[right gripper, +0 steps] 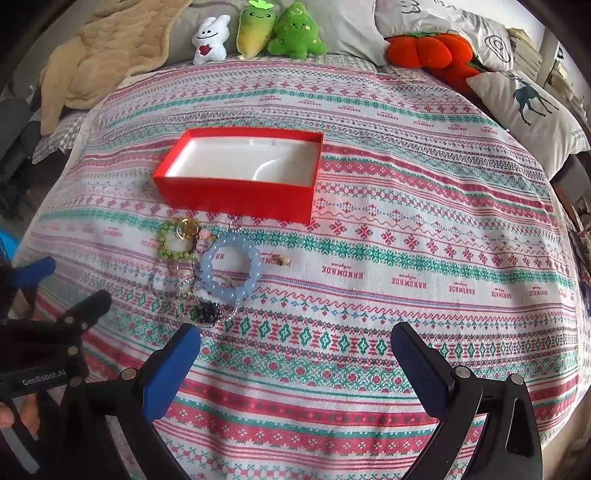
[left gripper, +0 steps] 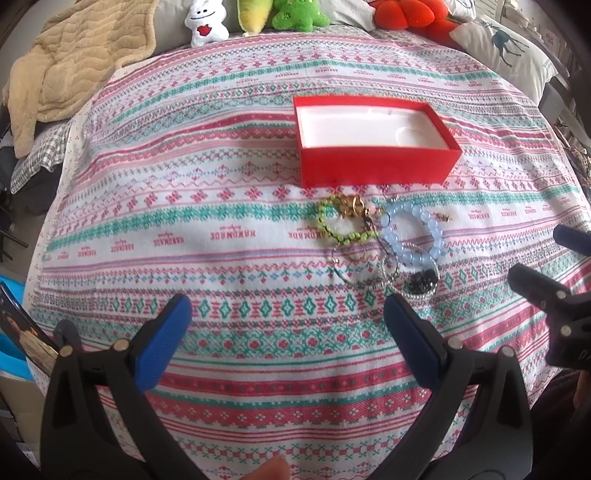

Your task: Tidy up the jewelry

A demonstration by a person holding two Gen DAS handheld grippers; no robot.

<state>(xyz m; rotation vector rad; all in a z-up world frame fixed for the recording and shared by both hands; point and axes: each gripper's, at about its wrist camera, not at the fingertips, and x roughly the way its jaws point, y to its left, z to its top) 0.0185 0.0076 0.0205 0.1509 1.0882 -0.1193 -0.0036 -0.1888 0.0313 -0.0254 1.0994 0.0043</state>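
I am over a bed (right gripper: 424, 236) with a stripy pink and green cover. At the far end sit soft toys (right gripper: 258, 31) in a row, a beige blanket (left gripper: 74, 59) and a pillow with a deer on it (right gripper: 532, 107).

A red box (right gripper: 240, 195) lies in the middle of the bed. It is open on top and white inside. Its long side runs left to right, across my view, and one long wall faces me. Nothing is in it.

Just in front of the box, on my side, lies the jewelry in a small heap. A pale blue bead bracelet (right gripper: 231, 267) is the biggest piece. A green bead bracelet (right gripper: 171, 240) lies to its left, with a gold ring charm (right gripper: 188, 227) touching it. Thin silver rings (left gripper: 369, 271) and a dark beady piece (right gripper: 207, 314) lie nearest me, all tangled together. A tiny gold piece (right gripper: 280, 260) lies alone to the right.

My left gripper (left gripper: 288, 328) has its fingers spread wide and holds nothing. My right gripper (right gripper: 295, 350) is spread wide too, with nothing in it. Both hang above the cover, near the heap. Nothing lies between my fingers and the jewelry.
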